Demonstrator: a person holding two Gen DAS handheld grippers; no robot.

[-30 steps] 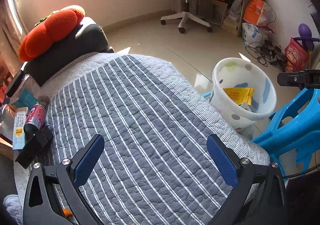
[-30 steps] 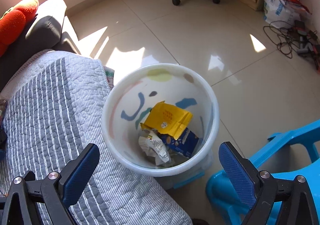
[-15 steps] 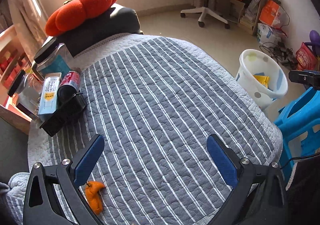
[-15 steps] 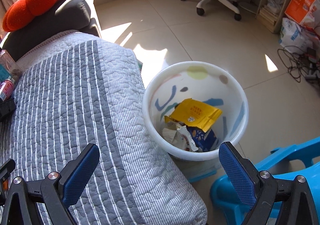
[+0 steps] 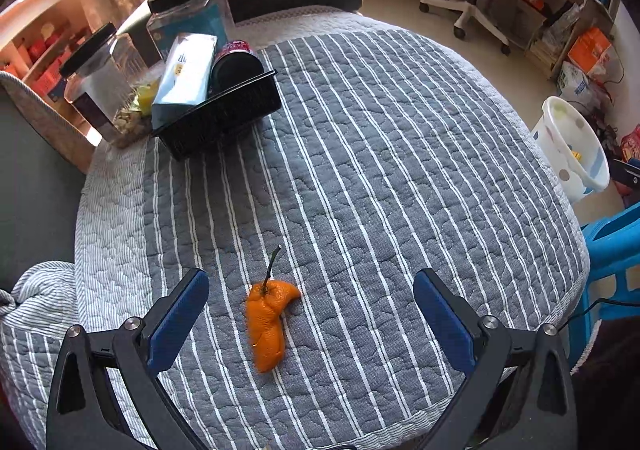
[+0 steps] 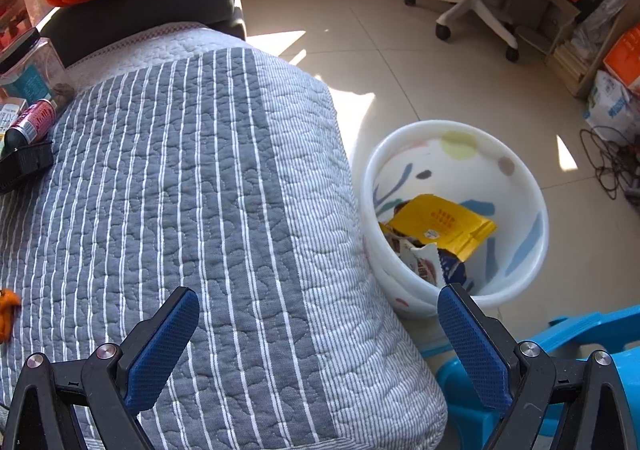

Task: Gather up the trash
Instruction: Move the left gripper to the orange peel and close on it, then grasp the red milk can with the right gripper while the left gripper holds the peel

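Peel, orange with a thin stem, lies on the striped quilt between the wide-apart fingers of the left hand-held gripper; it looks light, soft and limp, best pinched across its middle. Nothing blocks it; a black tray sits far left. The right hand-held gripper hangs apart near the white bin.

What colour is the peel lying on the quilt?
Orange, with a dark stem: the orange peel shows best in the left wrist view.
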